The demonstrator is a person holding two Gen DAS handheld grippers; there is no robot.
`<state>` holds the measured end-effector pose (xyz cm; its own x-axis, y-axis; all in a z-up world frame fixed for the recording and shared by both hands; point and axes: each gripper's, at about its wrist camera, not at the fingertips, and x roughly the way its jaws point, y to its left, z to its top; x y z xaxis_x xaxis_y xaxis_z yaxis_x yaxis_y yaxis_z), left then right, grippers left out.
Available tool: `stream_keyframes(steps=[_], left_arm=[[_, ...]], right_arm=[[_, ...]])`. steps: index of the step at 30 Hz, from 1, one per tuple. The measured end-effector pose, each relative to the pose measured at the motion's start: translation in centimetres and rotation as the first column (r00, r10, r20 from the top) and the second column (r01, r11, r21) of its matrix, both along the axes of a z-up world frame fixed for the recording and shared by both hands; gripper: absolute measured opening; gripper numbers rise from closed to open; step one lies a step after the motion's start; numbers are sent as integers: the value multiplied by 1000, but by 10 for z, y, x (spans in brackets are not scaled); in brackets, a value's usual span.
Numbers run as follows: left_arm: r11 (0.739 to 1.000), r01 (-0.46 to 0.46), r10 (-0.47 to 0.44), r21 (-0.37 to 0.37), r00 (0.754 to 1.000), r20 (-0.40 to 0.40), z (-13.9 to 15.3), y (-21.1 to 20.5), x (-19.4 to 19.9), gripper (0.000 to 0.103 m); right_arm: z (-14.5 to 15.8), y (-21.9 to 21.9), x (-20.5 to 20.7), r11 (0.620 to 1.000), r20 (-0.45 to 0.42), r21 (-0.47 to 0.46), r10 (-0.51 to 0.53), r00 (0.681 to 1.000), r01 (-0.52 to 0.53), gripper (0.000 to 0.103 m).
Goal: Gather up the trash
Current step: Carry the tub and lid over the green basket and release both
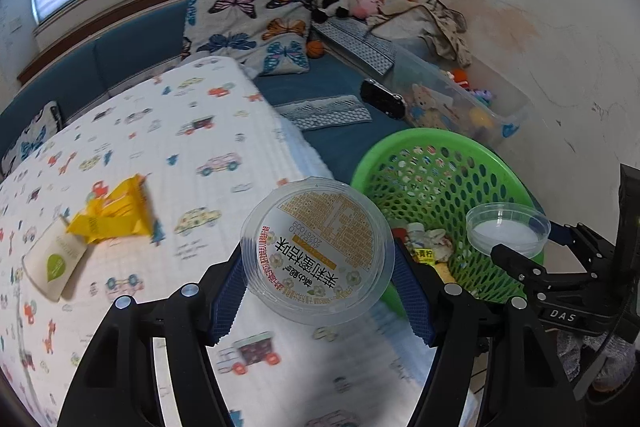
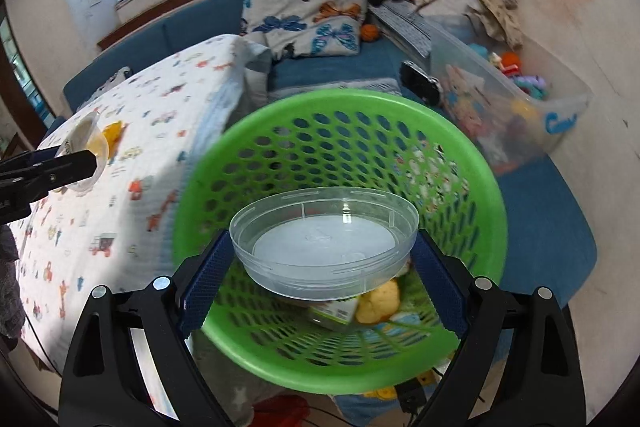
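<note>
The green basket (image 2: pixel 340 227) sits beside the bed (image 1: pixel 140 155) to catch trash, so the right gripper (image 2: pixel 324 259), jaws wide and clamped on a clear lid (image 2: pixel 324 243), hangs over it, while the left gripper (image 1: pixel 318 275) grips a printed cup (image 1: pixel 316 251) above the bed's edge, near the basket rim.

Green perforated basket (image 2: pixel 340 115); yellow wrapper (image 1: pixel 114 213); white bedspread (image 1: pixel 168 131) — car-printed; butterfly-patterned pillow (image 1: pixel 248 27).
</note>
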<state>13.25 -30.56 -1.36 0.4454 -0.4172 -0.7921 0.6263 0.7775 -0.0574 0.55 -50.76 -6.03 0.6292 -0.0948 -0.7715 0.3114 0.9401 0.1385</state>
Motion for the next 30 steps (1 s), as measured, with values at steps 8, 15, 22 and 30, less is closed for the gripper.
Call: stream_keyframes(steps=[8,15,22,30], left_arm=[[998,55,-55,20,999,0,-4,-32,-8,66],[995,97,-97,31,995,0,-7,-54,-14,66],[991,128,-128,34,992,-11,-11,-74,-19,66],[986,163,-162,38,986,-48,-24,-96,-26,66]], right_arm=[[-13,-19,-8,999,-29,16,-46,999,46,90],[-16,-26,-14,997,-33,29,-65,997,66,90],[-9,-30,-23,997,-11,30,-74,997,74,90],[5,-29,-40,997,18,0,-81,997,81,90]])
